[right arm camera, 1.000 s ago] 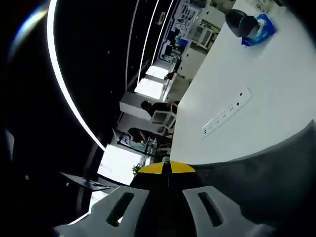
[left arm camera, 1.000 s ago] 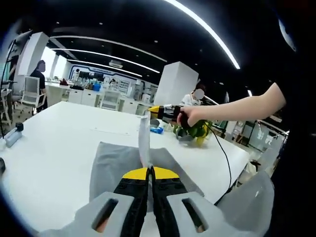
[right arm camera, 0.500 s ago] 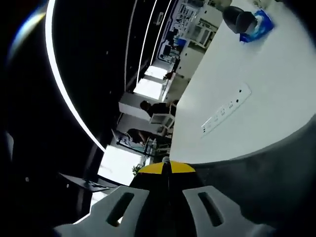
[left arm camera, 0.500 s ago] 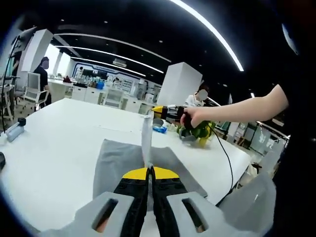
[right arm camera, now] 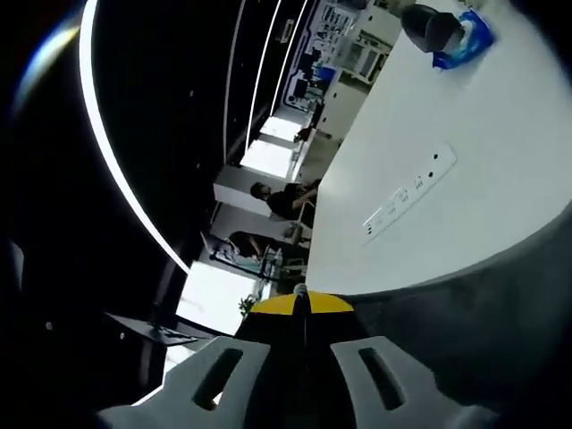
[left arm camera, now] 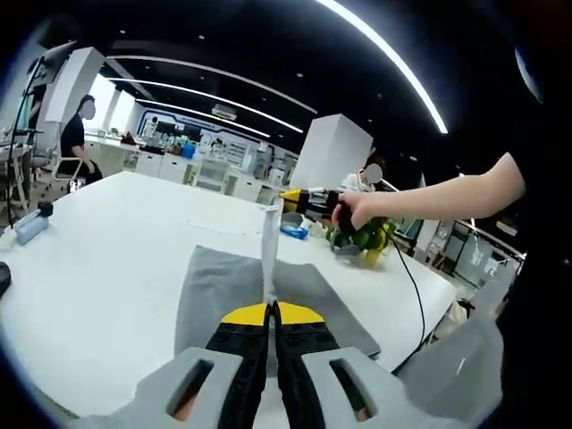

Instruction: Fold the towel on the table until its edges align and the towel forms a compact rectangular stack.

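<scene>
Grey towel pinched by both clamped grippers, left & right; held edges mostly hidden.

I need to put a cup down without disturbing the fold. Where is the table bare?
Bare white table lies to the view's left of the grey towel, up to the small bottle at the edge. Beyond the towel it is crowded: the blue object, the green and yellow items and the right gripper.
</scene>
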`<action>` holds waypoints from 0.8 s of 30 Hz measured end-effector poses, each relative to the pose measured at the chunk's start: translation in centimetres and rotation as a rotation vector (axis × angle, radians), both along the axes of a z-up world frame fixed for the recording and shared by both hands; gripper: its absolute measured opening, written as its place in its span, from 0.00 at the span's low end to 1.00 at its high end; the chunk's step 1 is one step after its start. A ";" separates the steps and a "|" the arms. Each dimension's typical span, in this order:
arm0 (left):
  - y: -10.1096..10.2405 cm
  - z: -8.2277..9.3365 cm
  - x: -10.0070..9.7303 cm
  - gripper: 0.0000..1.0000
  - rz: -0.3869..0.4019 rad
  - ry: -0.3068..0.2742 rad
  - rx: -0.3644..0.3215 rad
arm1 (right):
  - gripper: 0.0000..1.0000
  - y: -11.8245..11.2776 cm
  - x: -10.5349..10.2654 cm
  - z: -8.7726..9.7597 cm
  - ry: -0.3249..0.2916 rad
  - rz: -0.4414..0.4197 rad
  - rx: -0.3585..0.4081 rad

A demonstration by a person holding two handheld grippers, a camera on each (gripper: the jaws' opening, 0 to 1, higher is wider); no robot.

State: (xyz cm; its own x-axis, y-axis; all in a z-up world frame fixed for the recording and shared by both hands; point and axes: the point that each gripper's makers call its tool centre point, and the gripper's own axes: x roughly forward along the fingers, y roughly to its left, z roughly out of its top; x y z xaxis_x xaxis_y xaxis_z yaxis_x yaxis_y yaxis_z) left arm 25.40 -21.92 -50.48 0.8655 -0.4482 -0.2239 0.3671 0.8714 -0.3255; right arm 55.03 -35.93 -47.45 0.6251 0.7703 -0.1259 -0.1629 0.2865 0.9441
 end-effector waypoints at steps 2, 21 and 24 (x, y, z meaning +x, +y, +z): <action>0.1 -0.3 0.0 0.01 0.001 0.005 -0.001 | 0.00 0.1 0.0 -0.2 0.006 -0.005 0.005; 1.4 -2.7 0.1 0.01 0.011 0.063 0.015 | 0.00 2.0 0.3 -2.6 0.045 0.009 0.002; 1.7 -3.2 0.3 0.01 0.015 0.074 0.018 | 0.00 2.2 0.3 -3.1 0.051 0.010 0.000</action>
State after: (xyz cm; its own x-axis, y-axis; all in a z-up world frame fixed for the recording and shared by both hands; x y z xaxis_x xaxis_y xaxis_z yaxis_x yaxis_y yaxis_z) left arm 25.68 -20.26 -53.65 0.8530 -0.4303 -0.2954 0.3290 0.8826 -0.3358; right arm 55.36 -33.71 -50.52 0.6104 0.7764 -0.1570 -0.1175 0.2847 0.9514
